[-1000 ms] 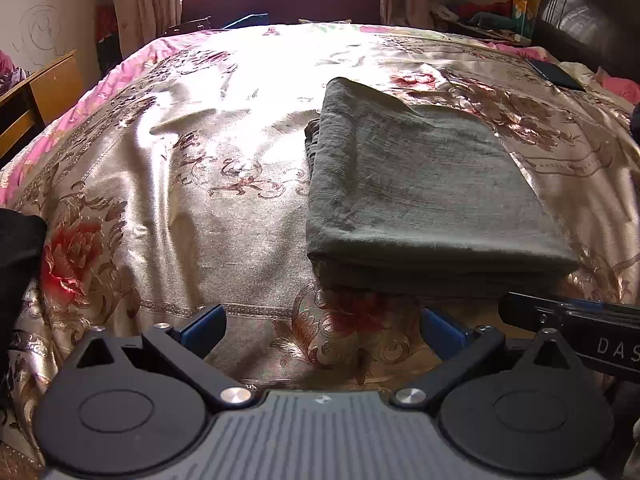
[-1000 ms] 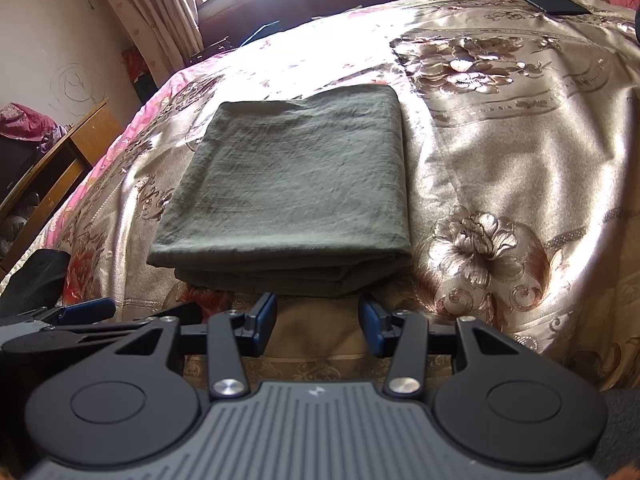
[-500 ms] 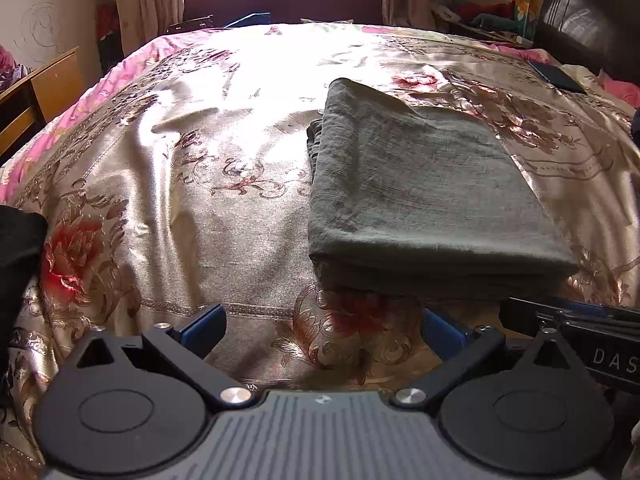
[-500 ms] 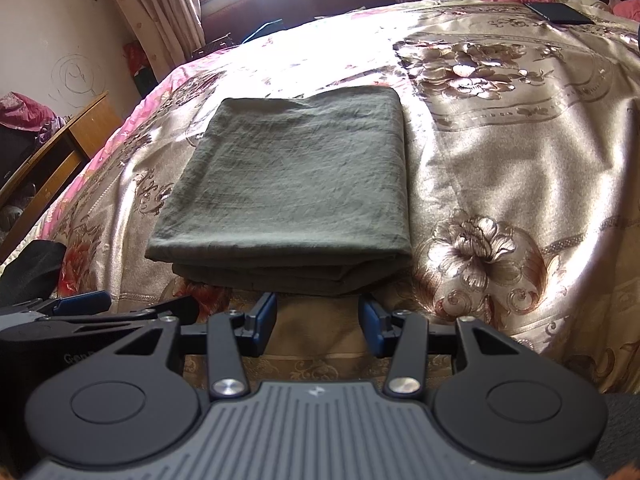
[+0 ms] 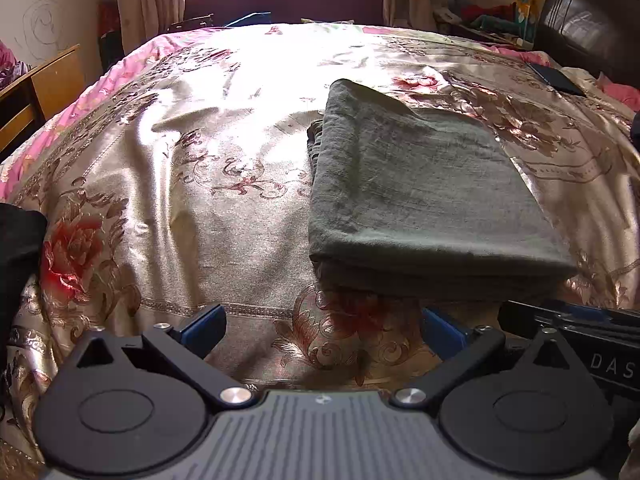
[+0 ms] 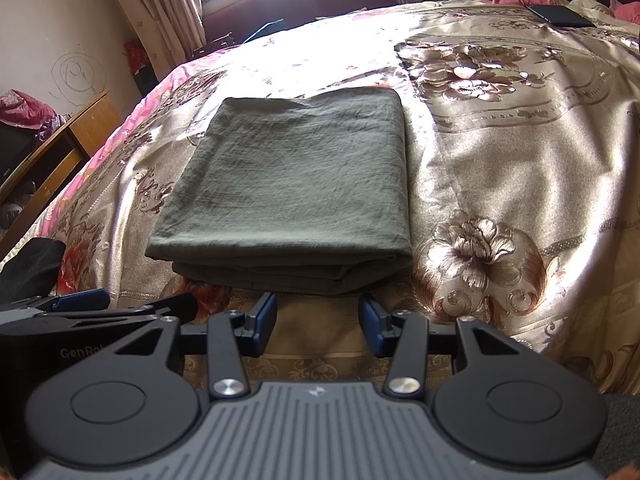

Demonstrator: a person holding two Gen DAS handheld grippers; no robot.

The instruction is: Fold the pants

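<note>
Judged nearly or fully done: olive pants (image 6: pixel 288 184) folded into a flat stack near the front edge of the bed (image 5: pixel 192 208), just beyond both claws and touching neither. Left claw (image 5: pixel 322 330) spread wide over bare bedspread, nothing between its blue pads, with the stack off to its right. Right claw (image 6: pixel 318 322) about half open, likewise empty, aimed squarely at the near folded edge. Main risk from here, as a guess only: nudging that near edge while drawing back or reaching in again, dragging the top layer askew, since loose layers already peek out along the stack's left side and under its front. Slippery, glossy bedspread likely to let the whole stack slide rather than stay put under a sideways push. Another hazard: claws close together, right one's arm showing at the lower right of the left view, so possible knocking between them. Around the bed, from left: dark cloth at the near left corner, wooden desk (image 6: pixel 60 148) by a scribbled wall, curtains and bright window behind a maroon headboard-like panel, dark flat object (image 6: pixel 560 15) on the far right of the bedspread, cluttered shelf beyond.
</note>
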